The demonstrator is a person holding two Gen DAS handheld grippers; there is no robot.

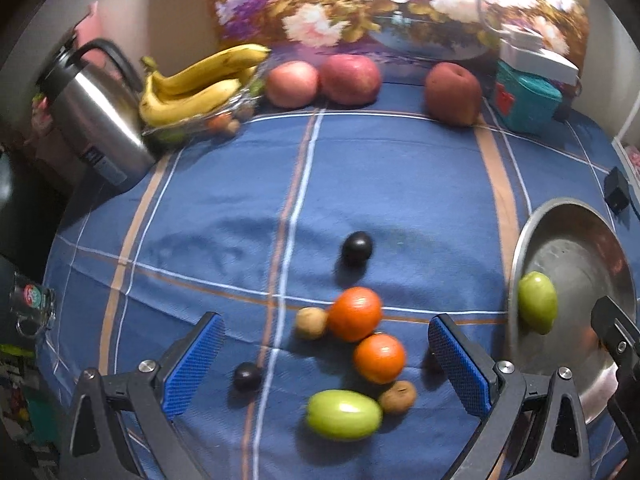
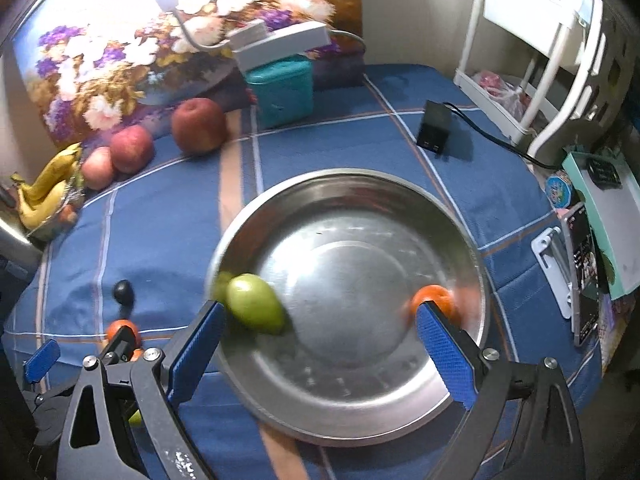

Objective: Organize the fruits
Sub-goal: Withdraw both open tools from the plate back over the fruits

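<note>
A steel bowl sits on the blue checked cloth. Inside it lie a green fruit, blurred, near the left wall, and an orange at the right wall. My right gripper hangs open over the bowl with nothing between its fingers. My left gripper is open above a loose cluster on the cloth: two oranges, a green fruit, two small brown fruits and two dark plums. In the left wrist view the bowl shows at the right edge.
Bananas in a clear dish, three red apples and a teal box line the back by a floral picture. A steel kettle stands at the left. A black adapter, a phone and a white rack are at the right.
</note>
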